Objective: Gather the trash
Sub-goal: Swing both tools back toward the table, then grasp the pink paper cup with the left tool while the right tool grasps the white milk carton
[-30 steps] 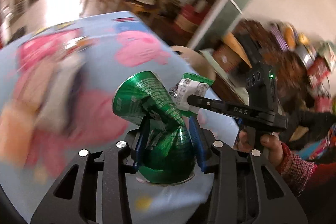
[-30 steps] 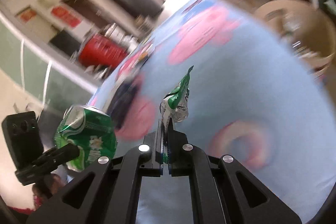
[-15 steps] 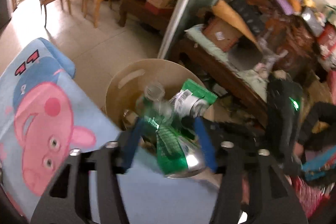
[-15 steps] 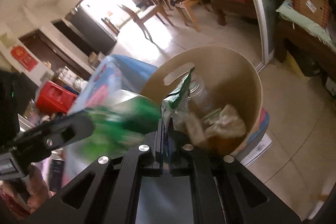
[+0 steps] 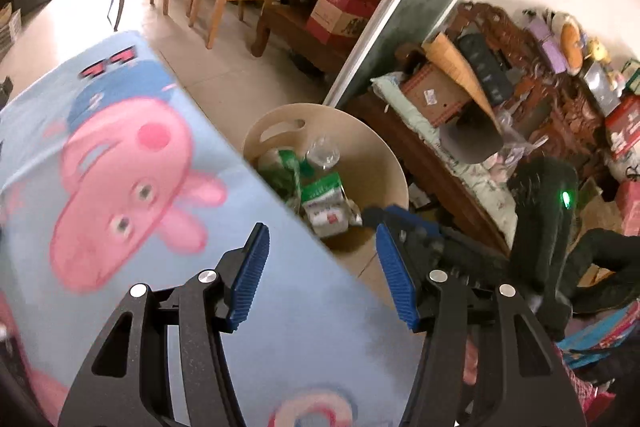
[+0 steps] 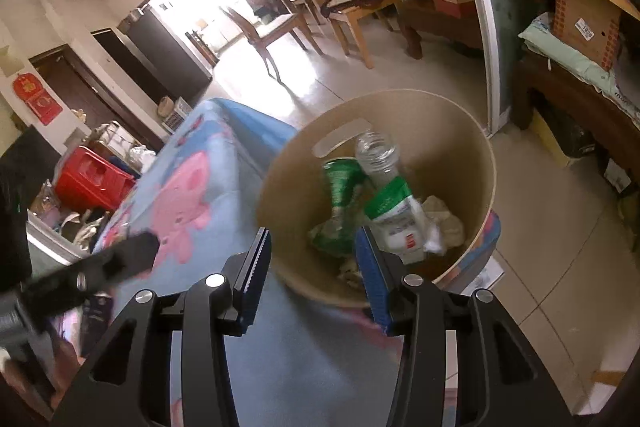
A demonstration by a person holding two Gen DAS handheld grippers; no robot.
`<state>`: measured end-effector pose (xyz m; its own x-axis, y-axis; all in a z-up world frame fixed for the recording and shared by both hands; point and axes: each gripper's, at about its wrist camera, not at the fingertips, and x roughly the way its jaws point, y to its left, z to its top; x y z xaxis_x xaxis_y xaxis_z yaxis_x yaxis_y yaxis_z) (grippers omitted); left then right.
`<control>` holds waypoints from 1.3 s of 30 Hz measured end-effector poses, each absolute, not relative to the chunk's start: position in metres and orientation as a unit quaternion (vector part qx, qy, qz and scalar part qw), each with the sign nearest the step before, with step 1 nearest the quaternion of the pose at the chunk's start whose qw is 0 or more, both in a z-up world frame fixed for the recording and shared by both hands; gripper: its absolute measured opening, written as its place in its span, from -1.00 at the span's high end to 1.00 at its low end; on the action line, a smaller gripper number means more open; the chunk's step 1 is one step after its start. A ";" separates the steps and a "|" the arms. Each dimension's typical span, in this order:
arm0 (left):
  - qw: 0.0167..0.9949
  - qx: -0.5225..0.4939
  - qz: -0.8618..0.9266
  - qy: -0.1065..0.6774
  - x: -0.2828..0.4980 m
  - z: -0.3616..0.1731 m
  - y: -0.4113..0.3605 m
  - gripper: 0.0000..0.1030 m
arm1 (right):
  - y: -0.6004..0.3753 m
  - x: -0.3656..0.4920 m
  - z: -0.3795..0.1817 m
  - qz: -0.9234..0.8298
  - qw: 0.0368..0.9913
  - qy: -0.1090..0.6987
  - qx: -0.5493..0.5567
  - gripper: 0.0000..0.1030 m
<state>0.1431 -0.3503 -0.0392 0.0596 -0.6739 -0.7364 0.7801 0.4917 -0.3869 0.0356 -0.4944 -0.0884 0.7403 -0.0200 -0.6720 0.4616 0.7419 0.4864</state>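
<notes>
**Both grippers empty over the bin**

Left gripper (image 5: 322, 273) about half open, nothing between pads. Right gripper (image 6: 314, 277) just opened, likewise empty. Bin (image 6: 476, 155) just beyond both, off the bench (image 5: 280, 307) edge, centre frame in each view. Inside: crushed green can (image 6: 340, 183), wrapper (image 6: 394, 213) atop clear bottle (image 6: 376, 157). Next trash probably back on the bench, behind the grippers; none visible here. Right view looks straight into the bin; left view partly blocked by bench edge, yet shows right gripper at lower right.
</notes>
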 end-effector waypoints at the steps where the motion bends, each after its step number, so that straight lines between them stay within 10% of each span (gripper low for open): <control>1: 0.728 0.051 -0.499 0.467 0.139 -0.038 -0.334 -0.08 | -0.486 0.034 -0.084 -0.130 0.874 0.330 0.333 0.17; 33: 0.866 -0.122 -0.259 0.411 0.126 -0.021 0.084 -0.09 | -0.196 0.083 -0.075 0.108 0.843 0.468 0.243 0.17; 39: 0.867 -0.094 -0.241 0.425 0.153 -0.030 0.076 -0.39 | -0.185 0.103 -0.068 0.114 0.843 0.465 0.245 0.12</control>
<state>0.1532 0.0759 -0.0297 0.5225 -0.4975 -0.6924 0.3375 0.8665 -0.3679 0.1028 -0.1847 -0.0678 0.5422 0.4194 -0.7281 0.0353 0.8544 0.5184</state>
